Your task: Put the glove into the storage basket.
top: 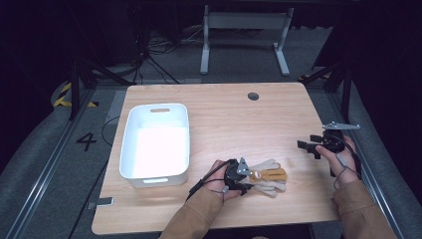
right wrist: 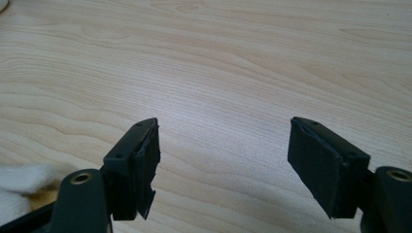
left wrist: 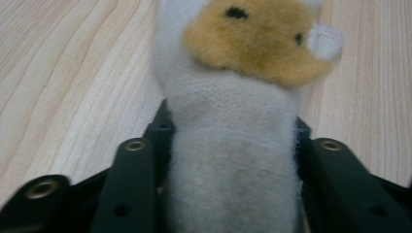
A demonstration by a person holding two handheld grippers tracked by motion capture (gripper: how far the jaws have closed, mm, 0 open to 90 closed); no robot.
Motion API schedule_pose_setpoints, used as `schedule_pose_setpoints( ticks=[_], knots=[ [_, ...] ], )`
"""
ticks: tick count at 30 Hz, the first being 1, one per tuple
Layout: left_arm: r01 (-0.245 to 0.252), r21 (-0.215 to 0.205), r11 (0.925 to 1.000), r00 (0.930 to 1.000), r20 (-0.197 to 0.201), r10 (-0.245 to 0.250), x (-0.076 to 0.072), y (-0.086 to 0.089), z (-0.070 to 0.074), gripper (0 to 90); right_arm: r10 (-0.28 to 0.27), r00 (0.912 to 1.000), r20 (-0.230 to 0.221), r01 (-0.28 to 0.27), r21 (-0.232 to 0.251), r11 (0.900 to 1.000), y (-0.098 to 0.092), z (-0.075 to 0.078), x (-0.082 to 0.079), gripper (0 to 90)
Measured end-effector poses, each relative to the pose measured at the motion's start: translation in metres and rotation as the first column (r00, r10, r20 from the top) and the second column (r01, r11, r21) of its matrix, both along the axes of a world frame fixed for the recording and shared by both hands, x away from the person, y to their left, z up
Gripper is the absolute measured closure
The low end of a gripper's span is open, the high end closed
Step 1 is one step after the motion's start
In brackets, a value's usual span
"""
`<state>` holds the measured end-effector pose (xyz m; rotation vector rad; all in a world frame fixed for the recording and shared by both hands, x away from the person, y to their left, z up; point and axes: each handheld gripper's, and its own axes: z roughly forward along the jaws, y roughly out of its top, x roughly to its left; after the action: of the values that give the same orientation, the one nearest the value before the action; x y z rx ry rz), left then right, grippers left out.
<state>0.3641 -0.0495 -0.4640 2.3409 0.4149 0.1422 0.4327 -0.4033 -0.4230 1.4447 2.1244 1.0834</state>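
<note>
We see the left gripper [top: 245,175] clamped on the plush toy [top: 266,178], which lies on the wooden table [top: 224,119] right of the white bin [top: 155,142]. The right gripper [top: 309,146] hovers apart, jaws wide and empty.

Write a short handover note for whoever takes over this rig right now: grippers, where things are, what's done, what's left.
Left gripper: jaws closed on the plush toy, which lies on the table near the front edge.
Right gripper: open, holding nothing, over bare wood at the table's right side.
White bin: left of the toy, nothing visible inside.
Done: toy gripped.
Left, probably: lift the toy and put it in the bin.
</note>
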Motion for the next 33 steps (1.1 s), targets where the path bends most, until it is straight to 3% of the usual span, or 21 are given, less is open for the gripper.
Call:
schedule_pose_setpoints(
  ticks=[6,15,27,33],
  knots=[
    [-0.017,0.006,0.9998,0.9998,-0.009,0.017,0.0,0.001,0.002,69.9,-0.001,1.0,0.007,0.001,0.003,1.0,0.0,0.001,0.0,28.0],
    [-0.02,0.006,0.9998,0.9995,-0.025,0.02,0.001,0.001,0.004,71.6,-0.008,1.0,0.004,0.008,0.005,1.0,-0.002,0.0,0.0,28.0],
    [-0.063,-0.051,0.9967,0.9952,-0.078,0.059,-0.001,0.008,0.017,71.8,-0.012,0.9999,0.012,0.012,0.01,1.0,-0.004,0.002,0.0,28.0],
    [-0.07,-0.056,0.996,0.9914,-0.114,0.064,0.0,0.01,0.025,71.8,-0.011,0.9999,0.009,0.011,0.014,1.0,-0.005,0.003,0.0,28.1]
  ],
)
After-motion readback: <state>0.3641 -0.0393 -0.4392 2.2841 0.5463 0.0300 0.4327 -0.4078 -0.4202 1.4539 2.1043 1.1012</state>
